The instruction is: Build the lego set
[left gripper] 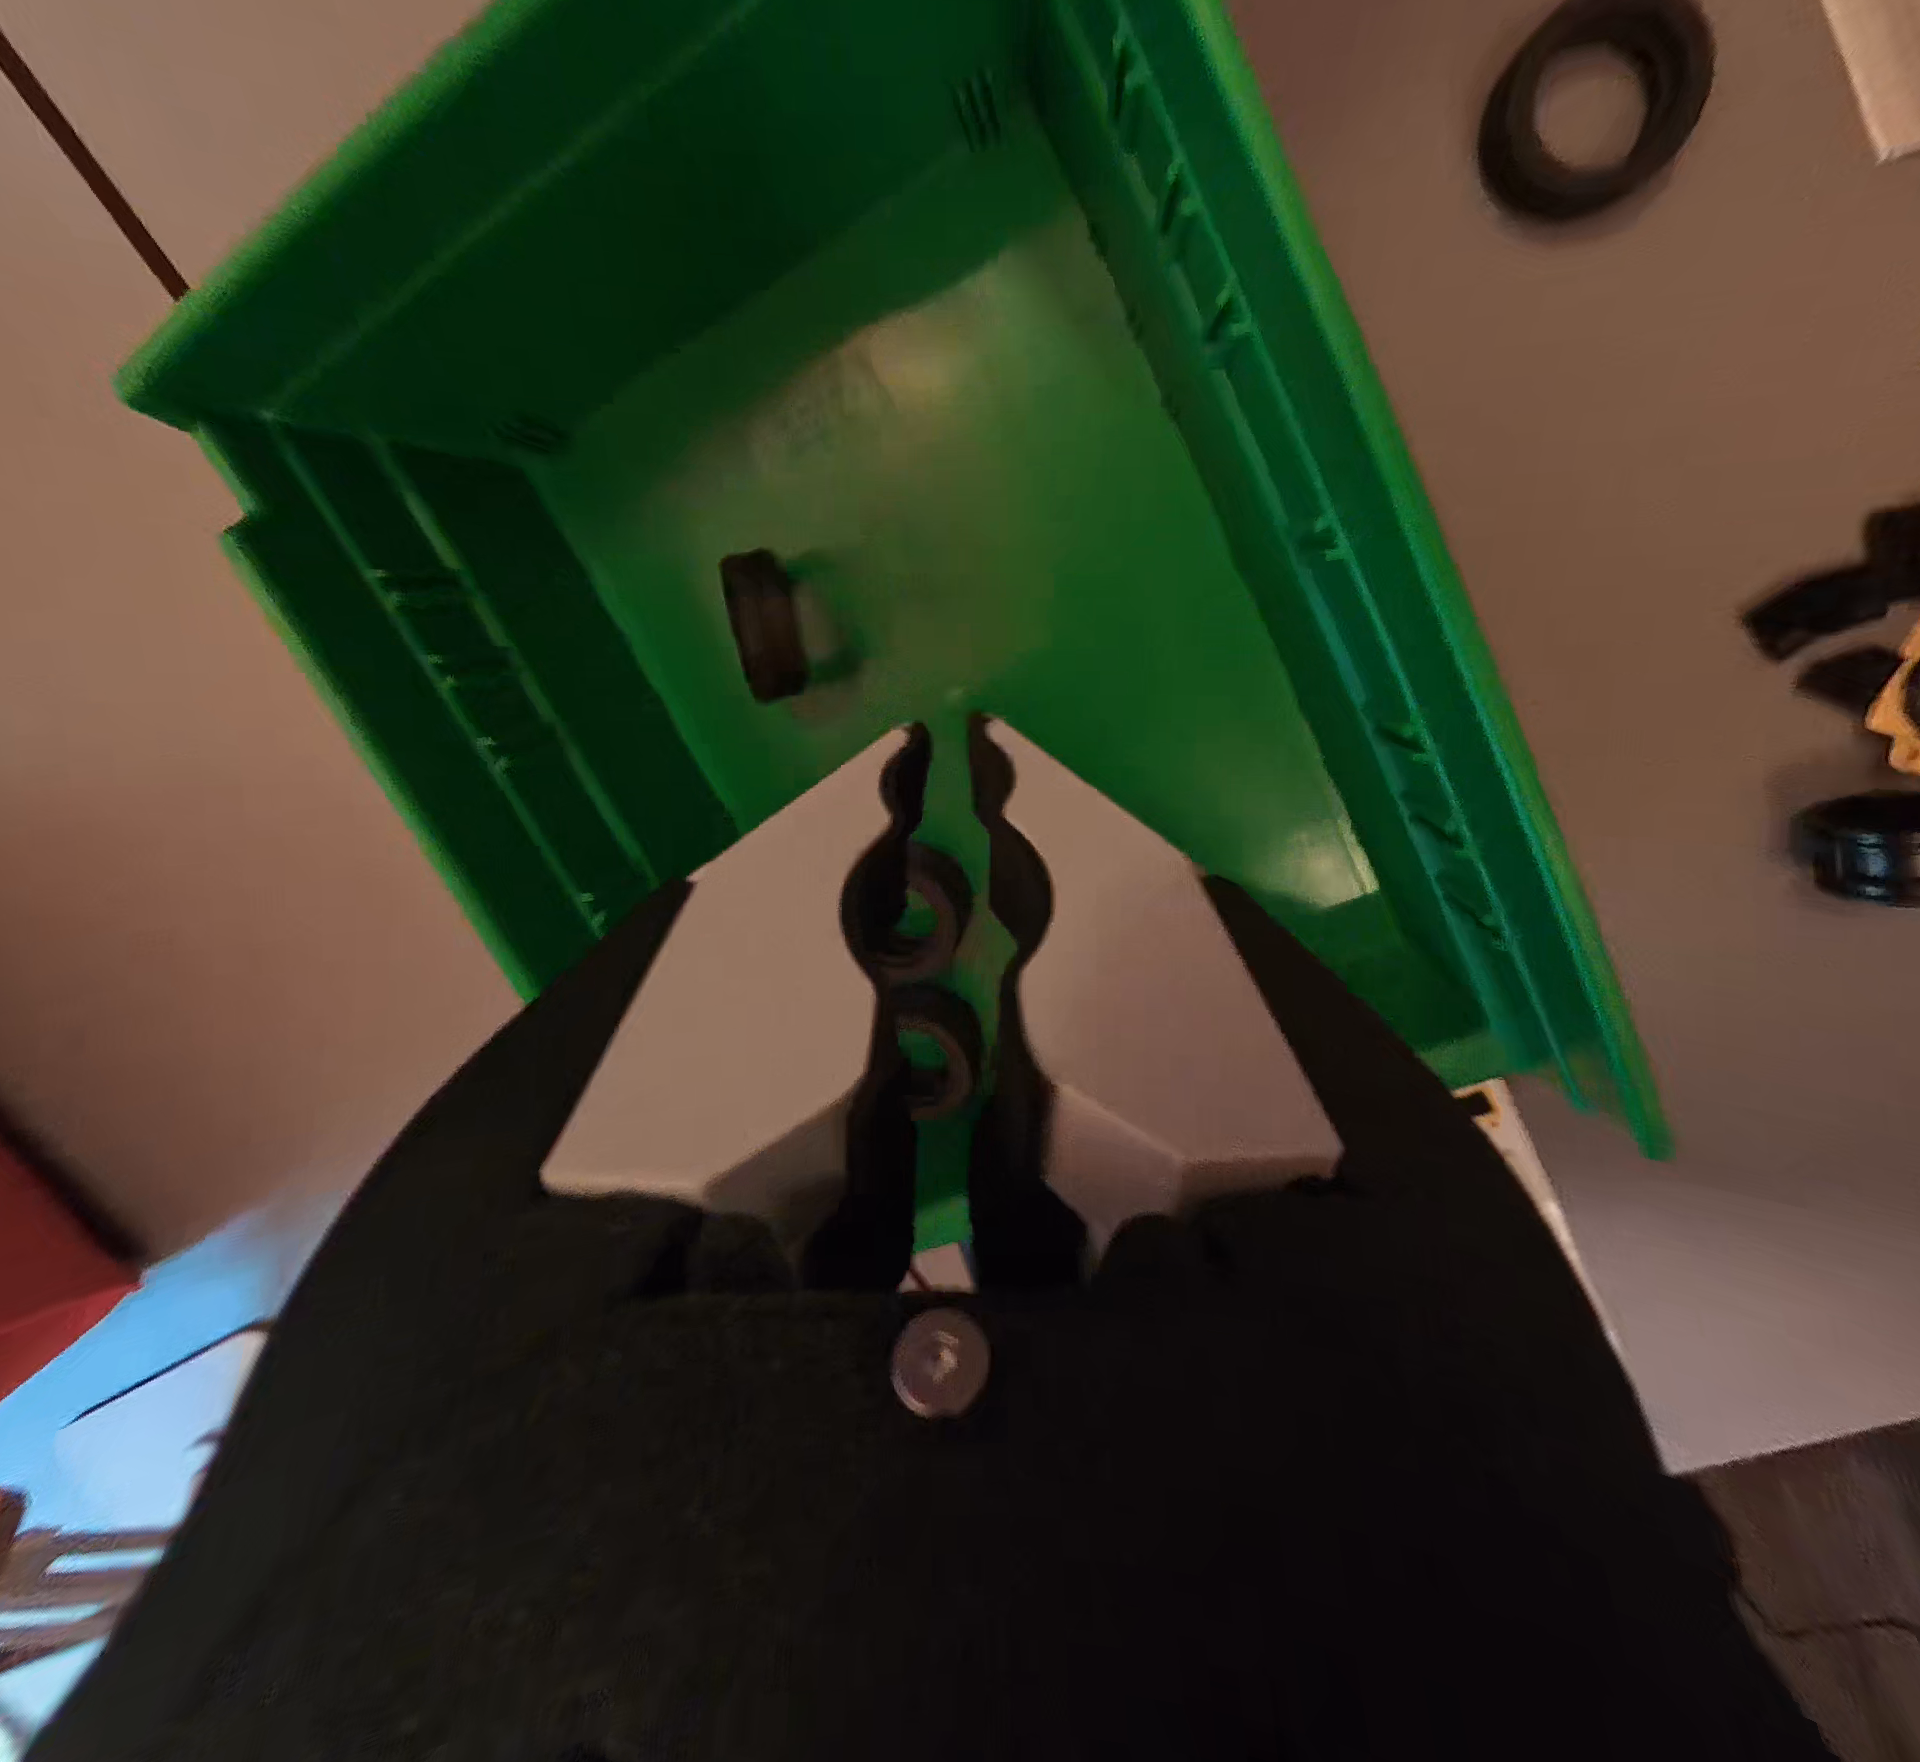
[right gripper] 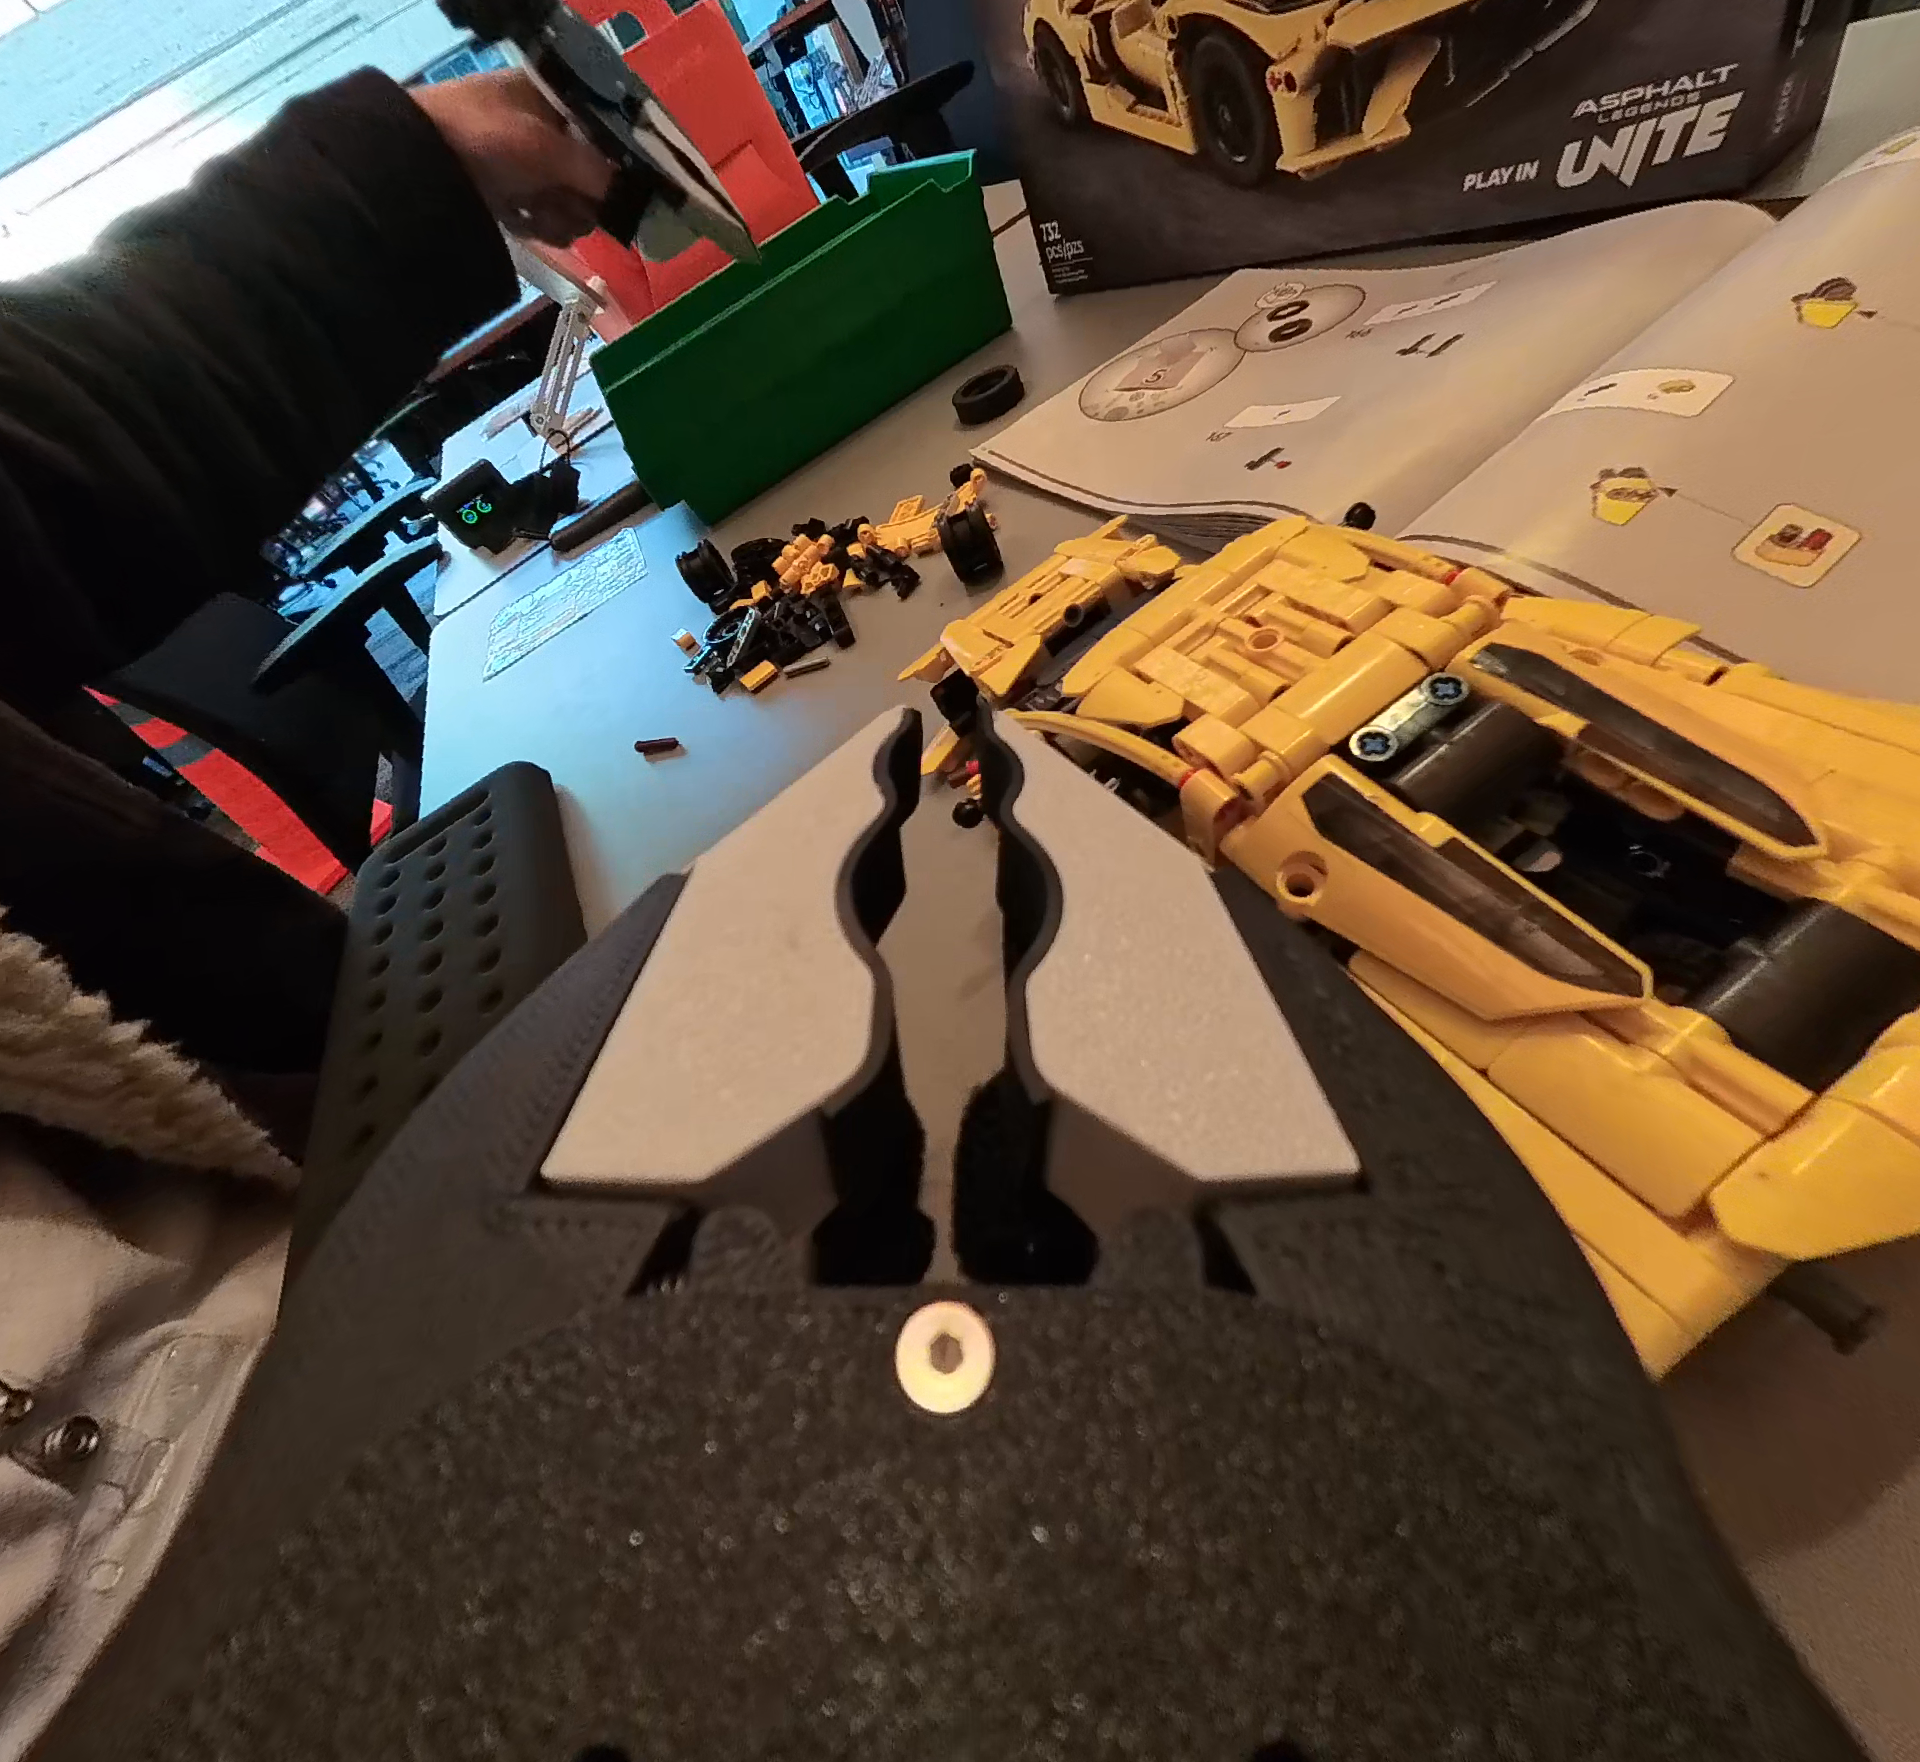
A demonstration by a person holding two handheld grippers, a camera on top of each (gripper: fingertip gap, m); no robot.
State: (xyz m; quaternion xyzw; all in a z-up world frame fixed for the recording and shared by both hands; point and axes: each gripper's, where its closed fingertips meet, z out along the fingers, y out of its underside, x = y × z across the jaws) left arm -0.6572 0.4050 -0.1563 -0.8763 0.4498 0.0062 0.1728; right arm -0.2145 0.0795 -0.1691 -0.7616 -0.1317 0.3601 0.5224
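Note:
My left gripper (left gripper: 945, 730) hangs over the open green bin (left gripper: 623, 154), fingers close together. Two black rings (left gripper: 935, 858) show in the slit between them. A black tyre (left gripper: 767, 626) stands on the bin floor just beyond the tips. In the right wrist view the left gripper (right gripper: 743, 247) is at the rim of the bin (right gripper: 810, 362). My right gripper (right gripper: 951, 720) is low over the table with a narrow slit between its fingers. Its tips are at the front corner of the yellow car model (right gripper: 1351, 673).
A pile of loose black and yellow pieces (right gripper: 821, 569) lies between bin and car. A tyre (right gripper: 987, 395) lies by the open instruction booklet (right gripper: 1455, 382). The set's box (right gripper: 1403, 29) stands behind. A brown pin (right gripper: 658, 746), a chair back (right gripper: 447, 933) and a person's sleeve (right gripper: 208, 341) are at the left. The left gripper's tips are roughly 55 centimetres from the right gripper's.

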